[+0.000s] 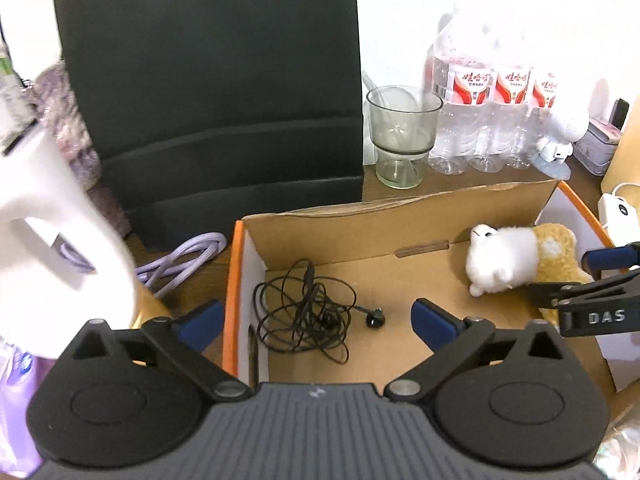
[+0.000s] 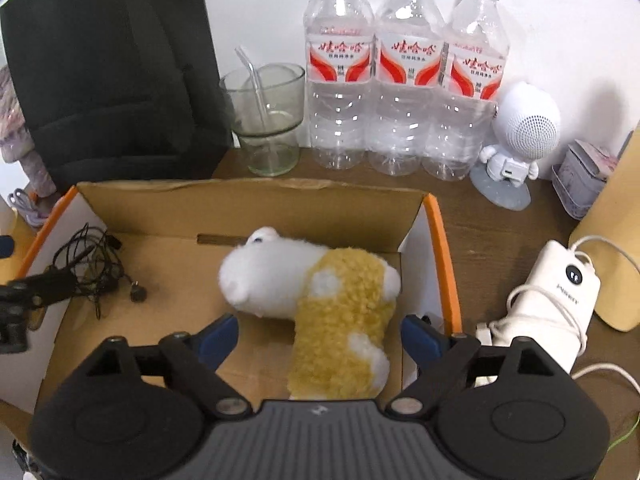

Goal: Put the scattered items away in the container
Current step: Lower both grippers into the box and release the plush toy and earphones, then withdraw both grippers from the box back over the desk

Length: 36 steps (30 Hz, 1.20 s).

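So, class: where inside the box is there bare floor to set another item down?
Bare floor lies mid-box, between the earphones and the plush toy, and along the back wall. The left end and right end are taken.

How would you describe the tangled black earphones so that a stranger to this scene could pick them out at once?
Start at the open cardboard box with orange edges in front of the water bottles. On its floor, at the end away from the plush toy, lie the earphones: the only thin black wire, in a loose tangle.
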{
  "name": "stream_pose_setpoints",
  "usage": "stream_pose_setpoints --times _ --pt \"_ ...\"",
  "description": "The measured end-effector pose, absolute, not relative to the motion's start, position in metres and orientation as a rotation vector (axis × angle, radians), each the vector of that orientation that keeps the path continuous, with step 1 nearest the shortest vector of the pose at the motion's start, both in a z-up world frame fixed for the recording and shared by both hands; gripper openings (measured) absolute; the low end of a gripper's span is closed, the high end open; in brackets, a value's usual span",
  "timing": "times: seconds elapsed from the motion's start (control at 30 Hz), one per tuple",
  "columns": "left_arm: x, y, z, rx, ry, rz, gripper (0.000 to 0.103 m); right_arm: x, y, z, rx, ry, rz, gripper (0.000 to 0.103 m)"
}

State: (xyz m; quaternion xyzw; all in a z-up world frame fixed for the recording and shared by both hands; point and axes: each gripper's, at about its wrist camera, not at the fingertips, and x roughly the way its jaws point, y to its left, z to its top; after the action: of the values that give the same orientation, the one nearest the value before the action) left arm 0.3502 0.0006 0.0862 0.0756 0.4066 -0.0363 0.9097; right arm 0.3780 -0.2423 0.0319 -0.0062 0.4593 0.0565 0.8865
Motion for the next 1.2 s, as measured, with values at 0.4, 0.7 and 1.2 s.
stream_pose_setpoints --times 0.4,0.7,1.2 --pt "0.326 -0.004 0.079 0.155 0.856 -0.081 0.103 0.375 -0.241 0.04 -0.027 0.895 0.094 0.089" --pt "0.308 0.011 0.095 0.053 0.84 -0.051 0.103 0.352 -0.242 0.072 -0.037 0.885 0.092 0.089" --pt "0.153 0.009 0.073 -0.085 0.416 -0.081 0.103 0.176 -0.254 0.1 0.025 0.377 0.176 0.1"
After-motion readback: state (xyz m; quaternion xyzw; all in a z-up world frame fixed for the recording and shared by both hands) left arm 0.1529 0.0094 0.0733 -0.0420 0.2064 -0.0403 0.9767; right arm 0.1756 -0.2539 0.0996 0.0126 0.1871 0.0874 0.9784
